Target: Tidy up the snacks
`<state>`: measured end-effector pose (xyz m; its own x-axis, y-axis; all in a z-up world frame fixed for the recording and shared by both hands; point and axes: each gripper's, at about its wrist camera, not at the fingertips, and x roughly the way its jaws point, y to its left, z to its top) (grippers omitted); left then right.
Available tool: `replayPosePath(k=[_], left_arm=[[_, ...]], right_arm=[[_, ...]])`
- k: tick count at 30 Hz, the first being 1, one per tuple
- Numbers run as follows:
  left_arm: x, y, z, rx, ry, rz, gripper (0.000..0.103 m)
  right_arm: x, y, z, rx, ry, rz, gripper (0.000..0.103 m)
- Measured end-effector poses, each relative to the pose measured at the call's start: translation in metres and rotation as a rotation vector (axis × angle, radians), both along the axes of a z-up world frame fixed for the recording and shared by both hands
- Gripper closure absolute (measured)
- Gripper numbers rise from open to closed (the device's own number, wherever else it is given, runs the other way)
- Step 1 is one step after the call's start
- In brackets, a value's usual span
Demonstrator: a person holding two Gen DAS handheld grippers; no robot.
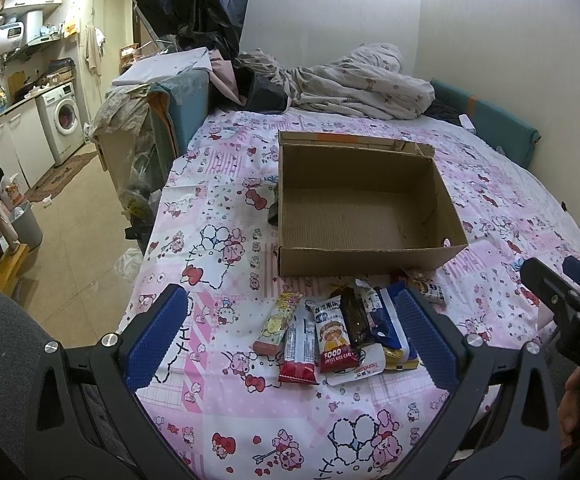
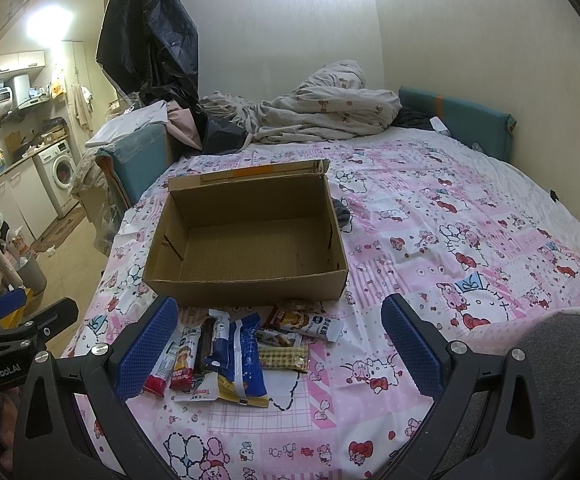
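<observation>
Both my tongs, left [image 1: 290,332] and right [image 2: 280,344], gape empty above the snacks [image 1: 330,332] before the box [image 1: 366,216].

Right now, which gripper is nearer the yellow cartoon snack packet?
Left. The left gripper brackets the yellow cartoon snack packet; the right gripper sits farther right.

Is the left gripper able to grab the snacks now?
Probably yes. The left gripper is open, the snacks lie loose on the bedsheet between its fingers, and nothing covers them.
</observation>
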<state>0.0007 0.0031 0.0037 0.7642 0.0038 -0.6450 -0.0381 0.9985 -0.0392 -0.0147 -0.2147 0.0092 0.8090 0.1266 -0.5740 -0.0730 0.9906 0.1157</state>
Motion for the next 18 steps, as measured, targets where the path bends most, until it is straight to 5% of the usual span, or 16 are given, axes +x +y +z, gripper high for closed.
replayPosePath(k=[8, 18], left_arm=[[0.003, 0.000, 0.000, -0.025, 0.020, -0.017, 0.000], [0.050, 0.006, 0.023, -0.030, 0.108, -0.068, 0.000]], right_arm=[[0.000, -0.001, 0.001, 0.011, 0.007, -0.002, 0.000], [0.047, -0.018, 0.009, 0.131, 0.185, 0.058, 0.000]])
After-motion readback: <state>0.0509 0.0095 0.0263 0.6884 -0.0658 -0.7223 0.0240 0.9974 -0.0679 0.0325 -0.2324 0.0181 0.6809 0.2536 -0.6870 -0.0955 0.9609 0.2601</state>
